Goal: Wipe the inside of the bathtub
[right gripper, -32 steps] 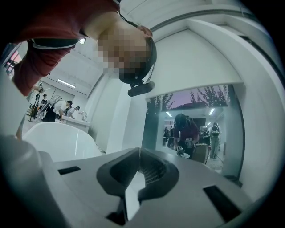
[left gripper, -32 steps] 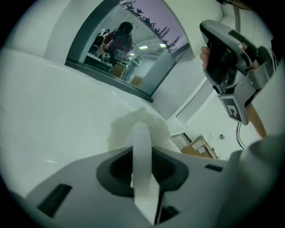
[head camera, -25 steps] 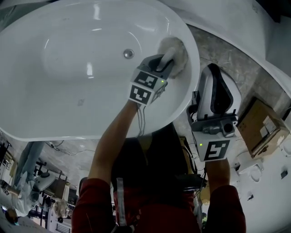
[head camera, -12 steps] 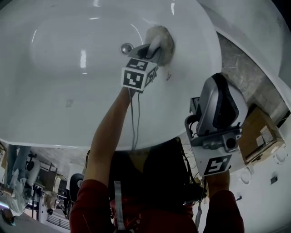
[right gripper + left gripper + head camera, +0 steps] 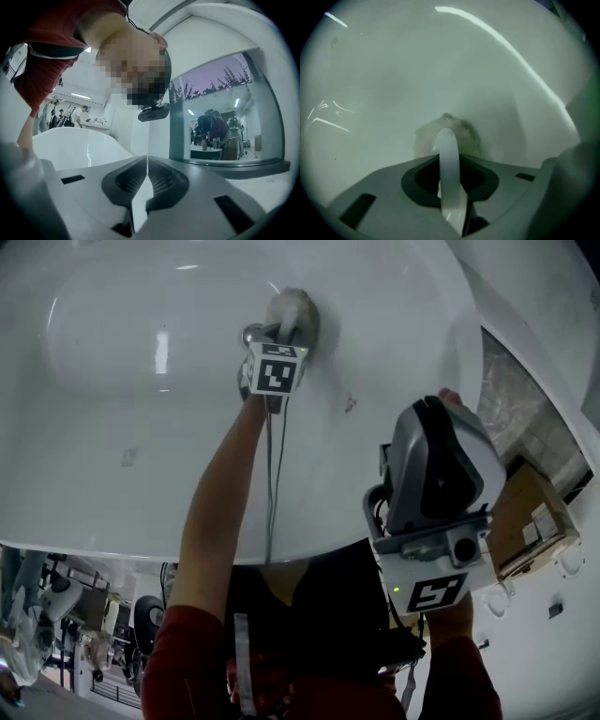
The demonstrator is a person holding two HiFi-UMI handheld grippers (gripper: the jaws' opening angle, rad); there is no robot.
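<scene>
Left gripper (image 5: 284, 331) has its jaws clamped on the cloth (image 5: 298, 309), pressing it into the bathtub (image 5: 141, 437) to scrub. Right gripper (image 5: 439, 404), jaws together and empty, parks clear at 4 o'clock.

i count two tongs: my left tongs (image 5: 286, 329) and my right tongs (image 5: 436, 404). each carries one marker cube, so two in all: the left cube (image 5: 274, 371) and the right cube (image 5: 436, 592). there is one white bathtub (image 5: 112, 427) with one round metal drain (image 5: 251, 332). there is one fluffy pad (image 5: 298, 307), pinched in my left tongs. one cable (image 5: 272, 474) runs along my left arm. one cardboard box (image 5: 534, 512) sits to the right. in the right gripper view, the people behind the glass are too small to count.
</scene>
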